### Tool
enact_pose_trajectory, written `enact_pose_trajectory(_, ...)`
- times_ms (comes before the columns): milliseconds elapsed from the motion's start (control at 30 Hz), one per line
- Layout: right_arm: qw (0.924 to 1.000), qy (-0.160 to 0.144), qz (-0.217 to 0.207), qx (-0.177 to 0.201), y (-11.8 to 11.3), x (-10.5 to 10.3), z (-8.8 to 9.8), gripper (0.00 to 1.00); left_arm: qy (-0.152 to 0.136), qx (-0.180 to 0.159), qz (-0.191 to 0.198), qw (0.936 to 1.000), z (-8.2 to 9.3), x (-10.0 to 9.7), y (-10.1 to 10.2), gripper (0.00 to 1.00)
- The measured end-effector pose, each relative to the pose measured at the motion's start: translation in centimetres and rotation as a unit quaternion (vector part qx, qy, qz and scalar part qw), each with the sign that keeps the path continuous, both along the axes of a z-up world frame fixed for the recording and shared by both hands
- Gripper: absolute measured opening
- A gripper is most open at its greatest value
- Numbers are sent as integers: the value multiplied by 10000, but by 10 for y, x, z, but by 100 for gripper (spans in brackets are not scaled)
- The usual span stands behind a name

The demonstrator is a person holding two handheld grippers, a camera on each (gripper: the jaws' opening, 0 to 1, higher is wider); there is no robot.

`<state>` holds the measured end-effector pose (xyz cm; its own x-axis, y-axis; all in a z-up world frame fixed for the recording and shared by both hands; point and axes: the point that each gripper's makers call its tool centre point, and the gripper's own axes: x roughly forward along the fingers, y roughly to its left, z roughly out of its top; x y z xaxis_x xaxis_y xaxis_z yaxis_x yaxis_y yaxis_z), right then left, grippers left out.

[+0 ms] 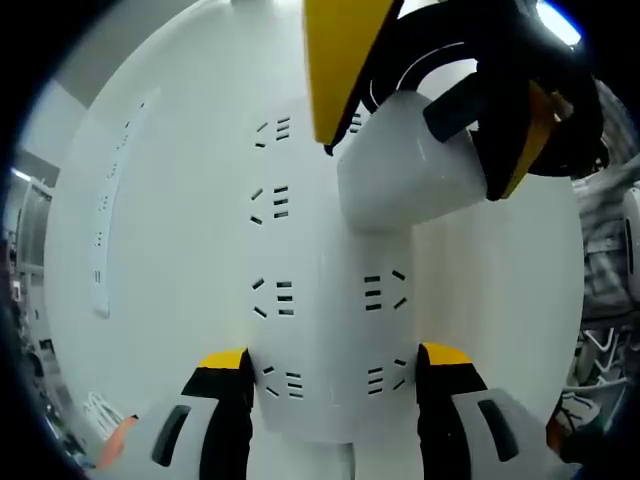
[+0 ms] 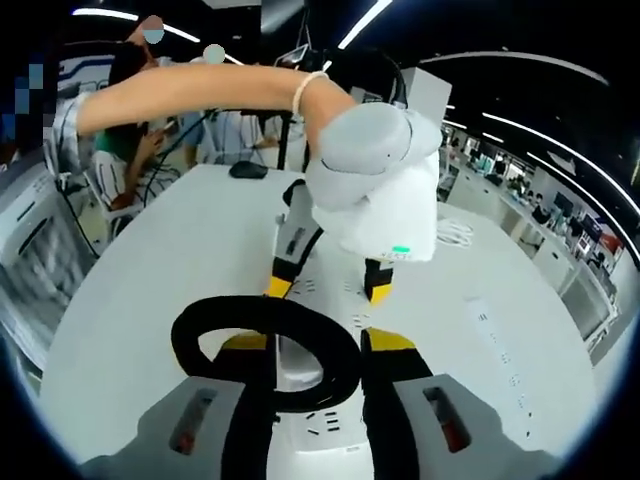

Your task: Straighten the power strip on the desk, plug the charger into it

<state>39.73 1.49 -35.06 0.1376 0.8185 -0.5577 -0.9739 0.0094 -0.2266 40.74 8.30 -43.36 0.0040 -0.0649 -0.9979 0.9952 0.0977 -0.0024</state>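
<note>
Charger (image 1: 420, 165), unmarked white, held by right hand-held gripper (image 1: 420, 110) over power strip (image 1: 325, 300).

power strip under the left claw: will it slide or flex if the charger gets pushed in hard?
Probably stiff: the power strip reads as a long rigid white slab with rows of sockets. Likely to slide on the smooth white desk unless braced; the left claw straddles its end. The charger looks blocky, unlikely to bend.

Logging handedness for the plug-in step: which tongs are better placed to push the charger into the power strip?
Right. The right tongs grip the charger above the power strip; the left tongs straddle the strip, likely steadying it.
</note>
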Motion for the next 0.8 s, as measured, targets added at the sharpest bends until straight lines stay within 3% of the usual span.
enact_pose_trajectory(233,9997,163,19,-173,0,-5,-6,24,3,41,-9,10000,0,-1,0,66)
enact_pose_trajectory(367,9995,137,-50,-280,1,-7,-6,24,4,46,-8,10000,-1,-1,0,66)
enact_pose_trajectory(500,9989,-79,-47,-450,3,-8,-6,23,5,48,-10,10000,-1,-1,0,66)
enact_pose_trajectory(567,9976,65,-335,-595,1,-6,-7,23,4,50,-9,10000,-1,-2,0,66)
enact_pose_trajectory(800,9954,276,-479,-780,2,-1,-7,22,7,85,-15,10000,-1,-2,0,66)
